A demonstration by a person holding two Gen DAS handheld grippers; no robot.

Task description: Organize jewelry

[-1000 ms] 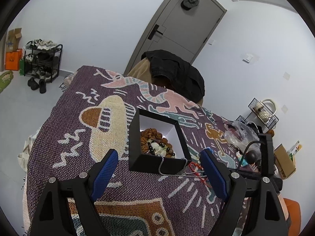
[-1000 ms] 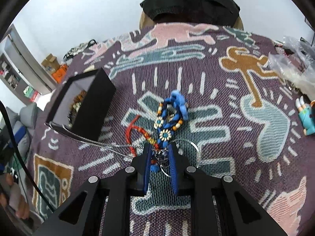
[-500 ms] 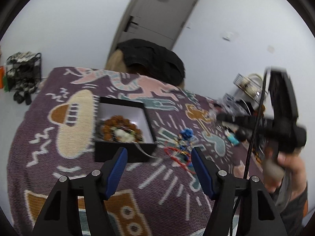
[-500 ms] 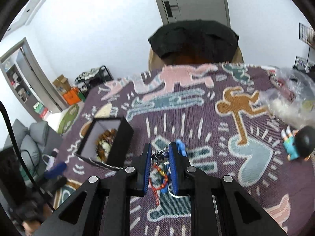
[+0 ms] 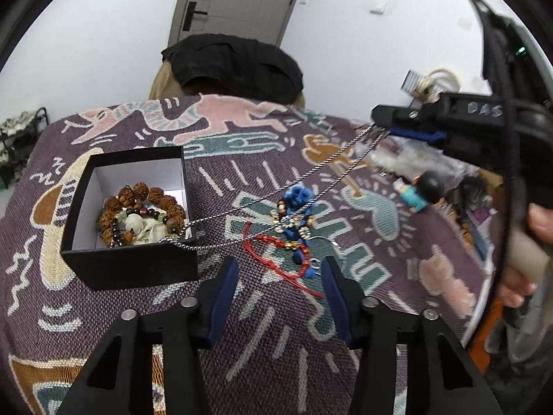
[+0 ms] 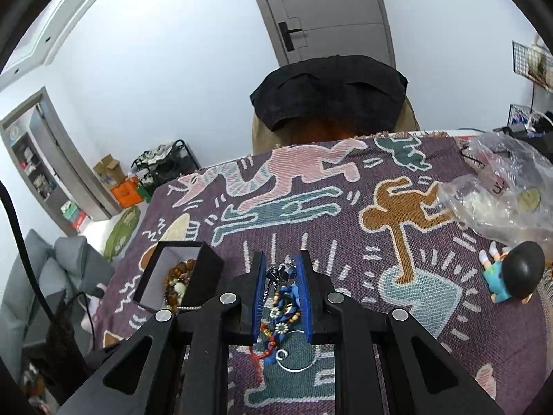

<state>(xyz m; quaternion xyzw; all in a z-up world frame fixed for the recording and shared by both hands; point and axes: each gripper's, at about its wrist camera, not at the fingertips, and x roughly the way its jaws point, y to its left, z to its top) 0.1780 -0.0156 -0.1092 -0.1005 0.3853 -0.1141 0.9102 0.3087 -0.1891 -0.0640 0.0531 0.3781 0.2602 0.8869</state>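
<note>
A black box [image 5: 128,221] with a white inside holds brown and dark bead bracelets [image 5: 138,214]; it also shows in the right wrist view [image 6: 179,276]. My right gripper [image 5: 380,129] [image 6: 280,269] is shut on a silver chain necklace [image 5: 276,197], raised well above the blanket. The chain hangs taut down to the box's near right corner. A pile of blue, beaded and red-cord jewelry [image 5: 293,228] [image 6: 281,314] lies on the blanket right of the box. My left gripper [image 5: 278,269] is open and empty just in front of that pile.
The patterned purple blanket [image 5: 103,311] covers the table. A small doll figure [image 5: 420,190] [image 6: 511,273] and a clear plastic bag [image 6: 497,200] lie at the right. A chair with a black garment [image 5: 235,65] stands at the far edge.
My right gripper has risen high off the blanket with the silver chain, drawing it taut from the box. My left gripper has shifted right, from the box toward the jewelry pile.
</note>
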